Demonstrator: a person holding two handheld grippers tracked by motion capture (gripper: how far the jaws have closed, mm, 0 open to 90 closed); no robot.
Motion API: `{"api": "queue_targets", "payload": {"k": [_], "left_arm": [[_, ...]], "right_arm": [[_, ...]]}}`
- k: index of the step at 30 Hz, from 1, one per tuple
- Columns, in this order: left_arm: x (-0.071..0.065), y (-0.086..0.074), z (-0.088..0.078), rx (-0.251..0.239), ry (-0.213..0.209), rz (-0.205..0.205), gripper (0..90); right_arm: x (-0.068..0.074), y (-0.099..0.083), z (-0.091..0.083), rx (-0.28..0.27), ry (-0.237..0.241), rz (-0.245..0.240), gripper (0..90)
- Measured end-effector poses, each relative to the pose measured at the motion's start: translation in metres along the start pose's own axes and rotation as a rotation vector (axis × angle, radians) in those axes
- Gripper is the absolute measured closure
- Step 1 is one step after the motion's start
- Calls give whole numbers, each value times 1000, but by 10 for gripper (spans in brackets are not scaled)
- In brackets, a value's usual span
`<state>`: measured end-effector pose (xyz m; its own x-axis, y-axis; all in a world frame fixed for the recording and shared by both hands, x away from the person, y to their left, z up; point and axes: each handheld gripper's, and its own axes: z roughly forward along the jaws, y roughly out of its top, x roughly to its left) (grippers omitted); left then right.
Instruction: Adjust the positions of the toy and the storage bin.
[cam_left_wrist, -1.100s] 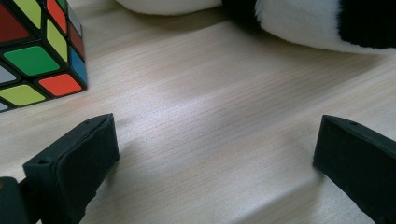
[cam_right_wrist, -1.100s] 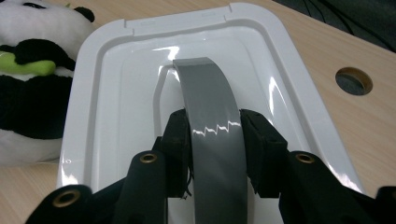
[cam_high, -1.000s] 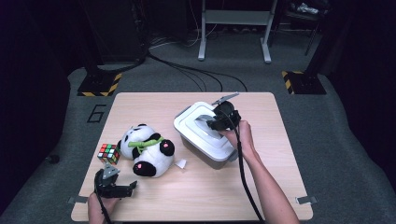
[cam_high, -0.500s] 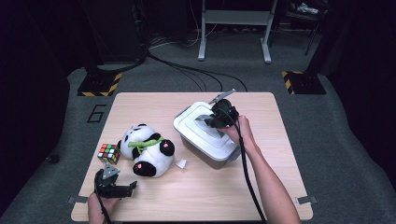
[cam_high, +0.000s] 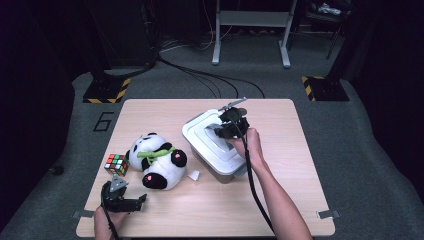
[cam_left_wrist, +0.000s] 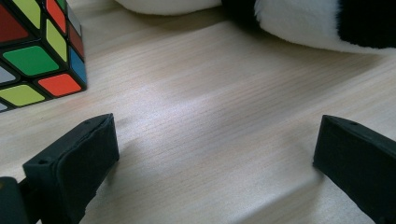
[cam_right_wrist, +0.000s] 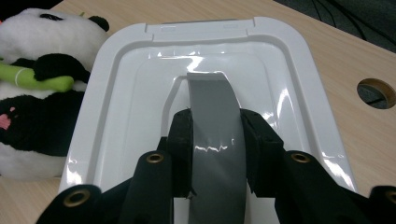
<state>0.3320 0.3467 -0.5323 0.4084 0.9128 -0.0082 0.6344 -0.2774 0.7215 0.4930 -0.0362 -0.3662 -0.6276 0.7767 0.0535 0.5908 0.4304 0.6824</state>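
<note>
While the box is still shut: the right gripper (cam_right_wrist: 215, 154) has just squeezed its jaws onto the grey handle (cam_right_wrist: 215, 121).
Box (cam_high: 200, 131): mid-table, beside the panda (cam_high: 155, 161).
Left gripper (cam_left_wrist: 219, 154): wide open, holding nothing.
Left to do: lift the lid (cam_right_wrist: 289, 70).
</note>
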Motion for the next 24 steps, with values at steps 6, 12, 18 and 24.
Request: {"api": "queue_targets", "payload": {"k": [6, 12, 18, 24], "left_arm": [[0, 0, 0, 0, 0, 0, 0], [0, 0, 0, 0, 0, -1, 0], [0, 0, 0, 0, -1, 0, 0], [0, 0, 0, 0, -1, 1, 0]], "right_arm": [[8, 2, 4, -10, -1, 13, 667], [9, 2, 5, -13, -6, 12, 667], [9, 1, 5, -20, -11, 5, 666], [10, 0, 5, -26, -20, -13, 666]]}}
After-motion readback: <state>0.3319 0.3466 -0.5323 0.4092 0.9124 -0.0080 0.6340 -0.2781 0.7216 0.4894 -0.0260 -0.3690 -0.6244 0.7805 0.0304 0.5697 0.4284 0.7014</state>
